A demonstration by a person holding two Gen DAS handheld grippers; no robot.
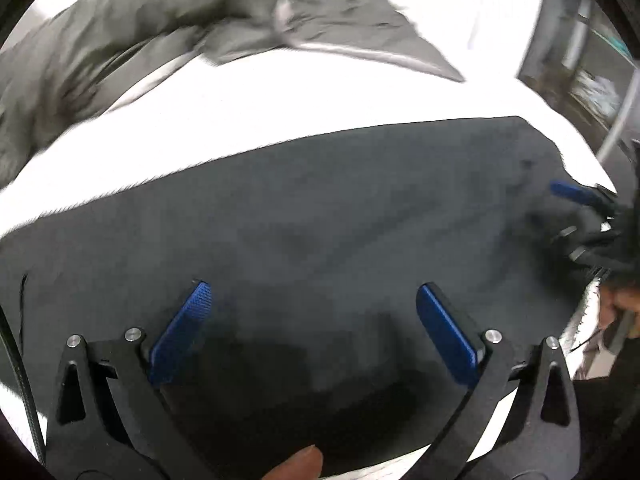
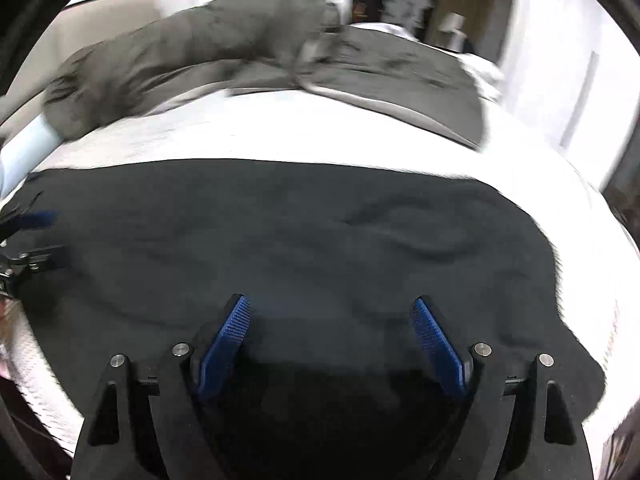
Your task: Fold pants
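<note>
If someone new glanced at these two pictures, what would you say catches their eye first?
Most striking are the black pants, spread flat across the white bed in the foreground. Over them hang both grippers' bright blue fingers, spread wide with nothing between them, left gripper and right gripper alike. Farther back lies a rumpled grey blanket.

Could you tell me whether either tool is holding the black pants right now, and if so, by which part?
Nothing is held: the left tool and right tool both stand open above the black pants.
</note>
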